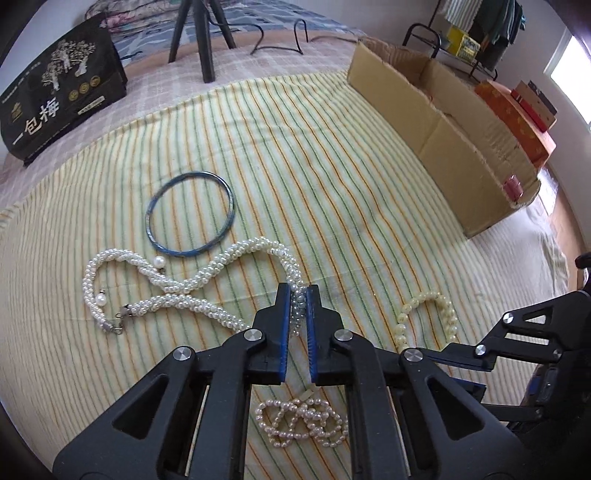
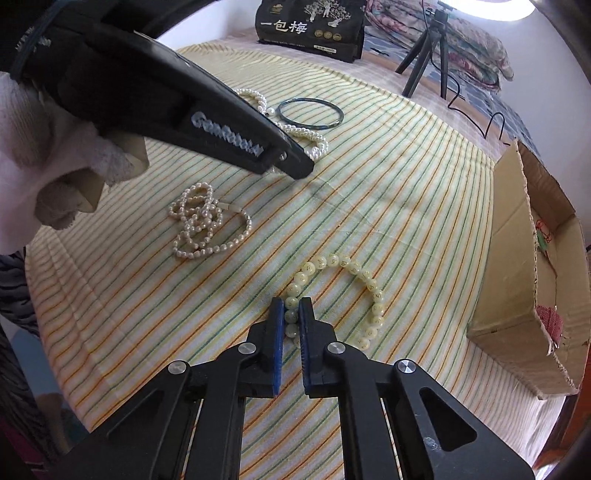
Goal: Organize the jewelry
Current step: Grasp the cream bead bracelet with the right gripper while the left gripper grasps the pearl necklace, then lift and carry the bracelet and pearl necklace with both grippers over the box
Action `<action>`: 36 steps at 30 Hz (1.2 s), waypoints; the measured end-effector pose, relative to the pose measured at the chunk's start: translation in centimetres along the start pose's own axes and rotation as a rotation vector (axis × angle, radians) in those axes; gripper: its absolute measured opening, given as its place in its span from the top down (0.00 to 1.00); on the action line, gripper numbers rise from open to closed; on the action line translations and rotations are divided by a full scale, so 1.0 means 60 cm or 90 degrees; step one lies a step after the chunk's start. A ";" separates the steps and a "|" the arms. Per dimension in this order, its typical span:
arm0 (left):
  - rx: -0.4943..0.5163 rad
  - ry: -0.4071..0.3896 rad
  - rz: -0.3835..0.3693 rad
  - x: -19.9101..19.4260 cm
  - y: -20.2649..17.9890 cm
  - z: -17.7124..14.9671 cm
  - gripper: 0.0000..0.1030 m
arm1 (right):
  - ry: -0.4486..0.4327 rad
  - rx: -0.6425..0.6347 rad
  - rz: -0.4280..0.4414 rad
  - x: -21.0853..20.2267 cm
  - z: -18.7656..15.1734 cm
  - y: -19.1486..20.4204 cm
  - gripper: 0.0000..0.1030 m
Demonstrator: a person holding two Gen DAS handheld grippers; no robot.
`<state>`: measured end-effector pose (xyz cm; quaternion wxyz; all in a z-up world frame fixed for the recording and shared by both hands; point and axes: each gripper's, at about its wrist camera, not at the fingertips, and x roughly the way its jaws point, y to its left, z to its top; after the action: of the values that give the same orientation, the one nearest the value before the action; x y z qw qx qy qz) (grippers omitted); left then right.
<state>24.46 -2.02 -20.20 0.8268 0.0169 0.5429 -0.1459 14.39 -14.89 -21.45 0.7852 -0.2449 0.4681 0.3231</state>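
My left gripper (image 1: pixel 298 291) is shut on the thick twisted pearl necklace (image 1: pixel 177 288), which lies looped on the striped cloth; in the right wrist view the necklace (image 2: pixel 314 142) runs under the left gripper (image 2: pixel 301 168). My right gripper (image 2: pixel 291 306) is shut on the yellowish bead bracelet (image 2: pixel 369 284), also visible in the left wrist view (image 1: pixel 445 308). A blue bangle (image 1: pixel 190 214) lies flat beyond the necklace, seen also from the right wrist (image 2: pixel 310 112). A thin pearl strand (image 1: pixel 303 422) lies bunched under the left gripper, and shows in the right wrist view (image 2: pixel 207 225).
An open cardboard box (image 1: pixel 443 122) stands along the cloth's right side (image 2: pixel 524 266). A black printed bag (image 1: pixel 55 85) and a tripod (image 1: pixel 201 33) stand at the back. The striped cloth (image 1: pixel 314 166) covers the bed.
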 end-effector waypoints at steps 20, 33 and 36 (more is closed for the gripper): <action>-0.148 -0.207 -0.044 -0.243 0.119 0.011 0.95 | -0.117 0.051 -0.021 -0.104 0.045 -0.029 0.94; -0.158 -0.300 -0.085 -0.347 0.116 0.011 0.95 | -0.189 0.078 -0.040 -0.166 0.077 -0.058 0.94; -0.145 -0.309 -0.100 -0.357 0.099 0.015 0.95 | -0.200 0.091 -0.047 -0.177 0.079 -0.075 0.94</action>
<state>18.94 8.26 -1.26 0.9154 -0.1535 0.3417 -0.1471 16.68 -17.60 -9.53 0.8755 -0.1520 0.3519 0.2943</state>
